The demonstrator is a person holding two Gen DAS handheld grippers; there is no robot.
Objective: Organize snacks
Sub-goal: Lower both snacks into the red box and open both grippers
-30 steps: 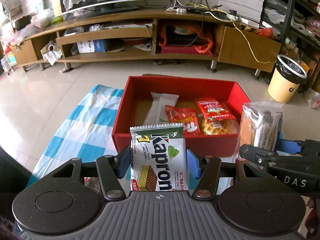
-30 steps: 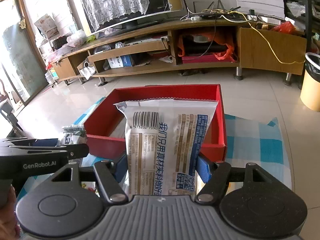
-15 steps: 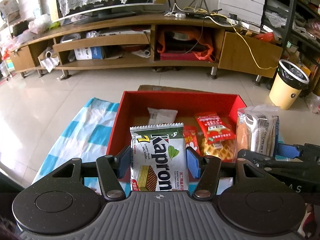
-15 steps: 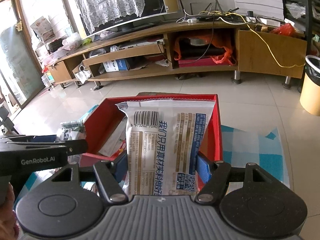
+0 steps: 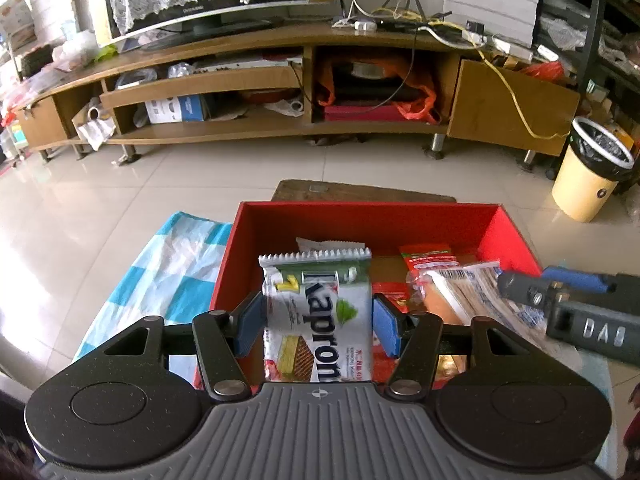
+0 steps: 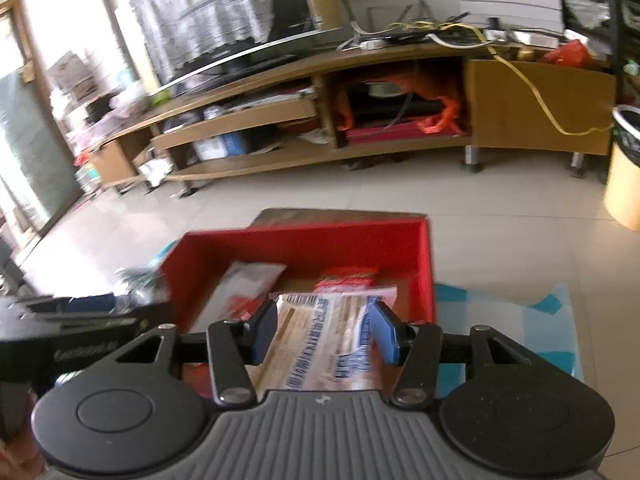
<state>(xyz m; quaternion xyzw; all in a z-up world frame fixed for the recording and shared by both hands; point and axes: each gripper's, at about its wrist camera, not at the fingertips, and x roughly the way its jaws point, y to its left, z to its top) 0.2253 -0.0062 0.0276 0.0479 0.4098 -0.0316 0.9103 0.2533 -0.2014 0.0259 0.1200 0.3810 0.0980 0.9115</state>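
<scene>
Snacks here are light, crinkly foil and film packets. The green wafer pack sits pinched by its side edges in the left gripper above the red box. The right gripper has just been closing on the clear biscuit pack, squeezing it narrower. Both packets are slippery and crushable, so a gentle hold across the middle seems best.

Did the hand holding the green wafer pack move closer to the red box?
Yes. The wafer pack now hangs over the red box, nearer its far wall.
</scene>
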